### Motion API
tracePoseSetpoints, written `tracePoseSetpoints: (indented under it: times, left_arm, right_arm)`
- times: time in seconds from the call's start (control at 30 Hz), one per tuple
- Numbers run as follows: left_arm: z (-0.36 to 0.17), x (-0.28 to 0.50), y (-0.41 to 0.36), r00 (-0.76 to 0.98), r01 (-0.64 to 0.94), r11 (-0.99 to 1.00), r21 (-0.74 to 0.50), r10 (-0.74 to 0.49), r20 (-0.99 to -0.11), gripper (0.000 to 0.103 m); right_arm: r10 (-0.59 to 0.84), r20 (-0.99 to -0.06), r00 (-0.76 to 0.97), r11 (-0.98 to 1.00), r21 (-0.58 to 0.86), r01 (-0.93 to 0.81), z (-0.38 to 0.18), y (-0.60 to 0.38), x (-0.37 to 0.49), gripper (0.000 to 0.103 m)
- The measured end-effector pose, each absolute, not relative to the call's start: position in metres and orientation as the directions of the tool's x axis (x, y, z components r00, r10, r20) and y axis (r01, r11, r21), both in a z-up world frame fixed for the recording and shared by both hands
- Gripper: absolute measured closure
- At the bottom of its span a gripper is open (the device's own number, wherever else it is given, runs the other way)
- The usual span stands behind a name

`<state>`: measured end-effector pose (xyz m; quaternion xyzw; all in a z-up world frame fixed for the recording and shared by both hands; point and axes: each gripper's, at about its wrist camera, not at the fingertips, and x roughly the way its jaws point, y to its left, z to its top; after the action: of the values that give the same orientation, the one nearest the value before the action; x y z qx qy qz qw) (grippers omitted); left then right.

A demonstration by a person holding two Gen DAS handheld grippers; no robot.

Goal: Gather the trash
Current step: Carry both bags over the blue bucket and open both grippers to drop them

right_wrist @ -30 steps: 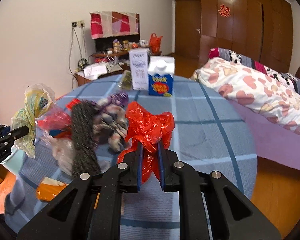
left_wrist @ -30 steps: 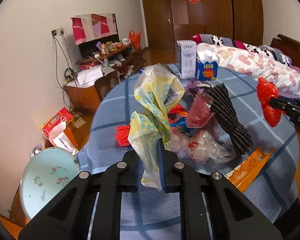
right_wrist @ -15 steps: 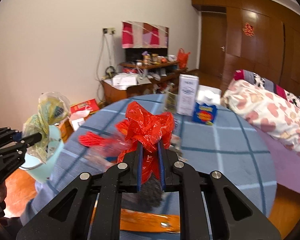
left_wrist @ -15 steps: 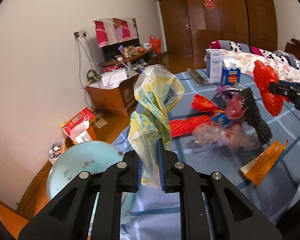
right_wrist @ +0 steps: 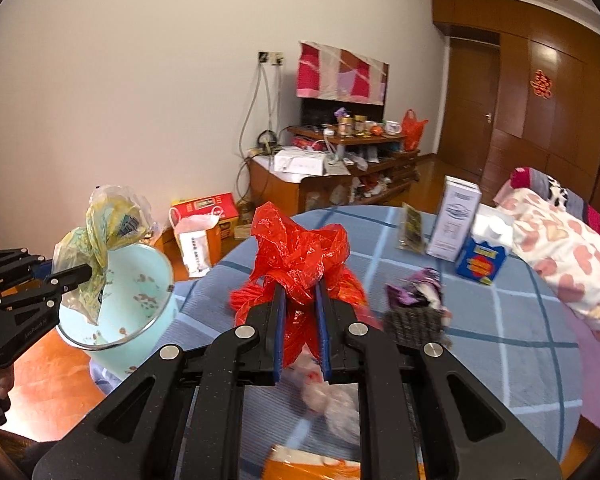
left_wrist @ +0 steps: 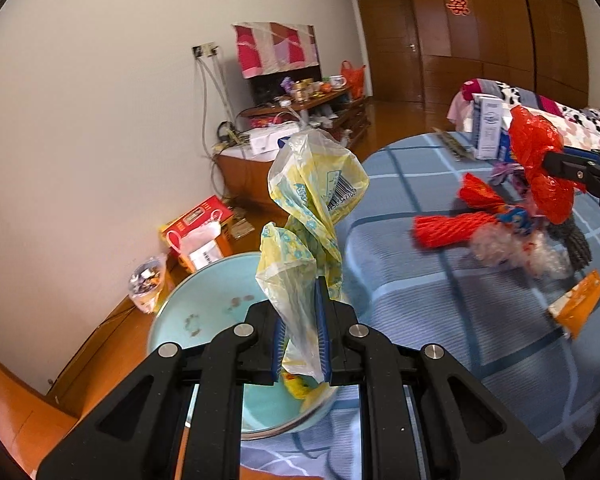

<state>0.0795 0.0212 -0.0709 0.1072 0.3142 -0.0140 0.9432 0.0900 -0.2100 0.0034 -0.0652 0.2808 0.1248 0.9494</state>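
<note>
My left gripper (left_wrist: pixel 301 308) is shut on a crumpled yellow plastic bag (left_wrist: pixel 312 200), held right above a light-blue bin (left_wrist: pixel 204 312) that stands beside the table's left edge. My right gripper (right_wrist: pixel 301 304) is shut on a crumpled red plastic bag (right_wrist: pixel 300 252) over the table. In the right wrist view the left gripper (right_wrist: pixel 88 270) with the yellow bag (right_wrist: pixel 104 228) sits over the bin (right_wrist: pixel 140 280) at the left. More trash lies on the blue checked tablecloth (left_wrist: pixel 440 312): a red net (left_wrist: pixel 448 230), clear wrappers (left_wrist: pixel 516 252), an orange packet (left_wrist: pixel 580 302).
Two cartons (right_wrist: pixel 454 218) and a dark packet (right_wrist: pixel 410 230) stand at the table's far side. A bed (right_wrist: pixel 560 248) lies to the right. A low cabinet (right_wrist: pixel 320 176) and a red box (right_wrist: pixel 208 210) sit by the wall on the wooden floor.
Both grippers have swung left across the table toward the bin, each still holding its bag. The bin has come to lie right under the yellow bag.
</note>
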Motion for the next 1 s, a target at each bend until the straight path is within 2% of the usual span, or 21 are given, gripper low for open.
tracePoseSetpoints:
  times: [0.47, 1.0]
  left_arm:
    - [-0.082, 0.084, 0.073, 0.777, 0.006, 0.982, 0.189, 0.115, -0.619, 0.09]
    - [-0.092, 0.087, 0.098, 0.755, -0.042, 0.981, 0.189, 0.155, -0.637, 0.09]
  right_arm:
    - [0.264, -0.577, 0.773, 0.923, -0.082, -0.376, -0.011, -0.154, 0.109, 0.089]
    - [0.307, -0.606, 0.734, 0.887, -0.097, -0.451, -0.026, -0.109, 0.124, 0.089]
